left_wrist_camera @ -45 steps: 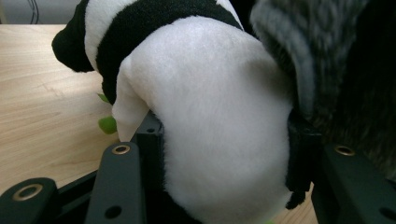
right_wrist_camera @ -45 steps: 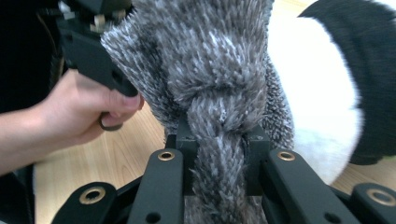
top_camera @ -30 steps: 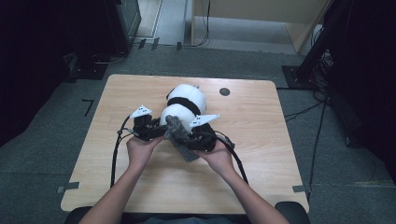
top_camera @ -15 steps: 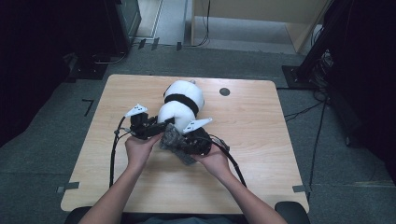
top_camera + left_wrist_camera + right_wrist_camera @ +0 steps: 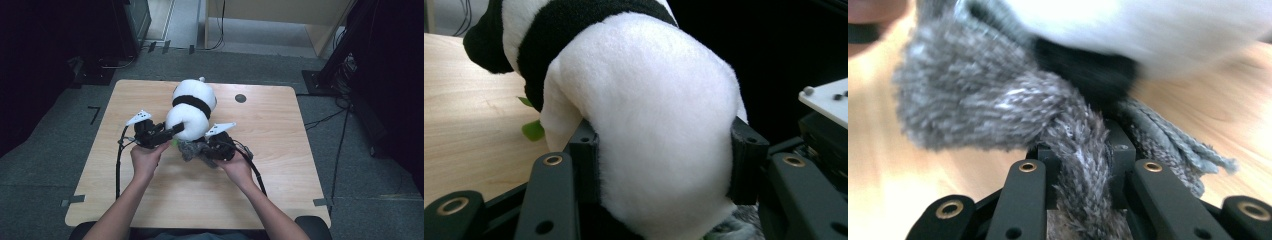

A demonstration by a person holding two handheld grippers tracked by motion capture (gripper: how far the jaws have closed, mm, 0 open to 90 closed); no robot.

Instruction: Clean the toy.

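A white and black plush panda [image 5: 192, 107] lies on the wooden table [image 5: 280, 125], its head end towards the person. My left gripper [image 5: 172, 131] comes in from the left and is shut on the panda's white head [image 5: 659, 135], both pads sunk into the plush. A fuzzy grey scarf [image 5: 190, 149] with tassels [image 5: 1178, 145] hangs by the panda's near end. My right gripper [image 5: 202, 150] is shut on a bunched part of the grey scarf [image 5: 1083, 170], just under the panda's black part [image 5: 1088, 70].
A small green bit [image 5: 532, 130] of the toy sticks out near the panda's black limb. A dark round hole [image 5: 240, 98] sits in the table at the far right. Black cables [image 5: 118, 165] trail from both grippers towards the near edge.
The right gripper has moved slightly left and down with the scarf, closer to the panda's near end. The left gripper and the panda stay about where they were.
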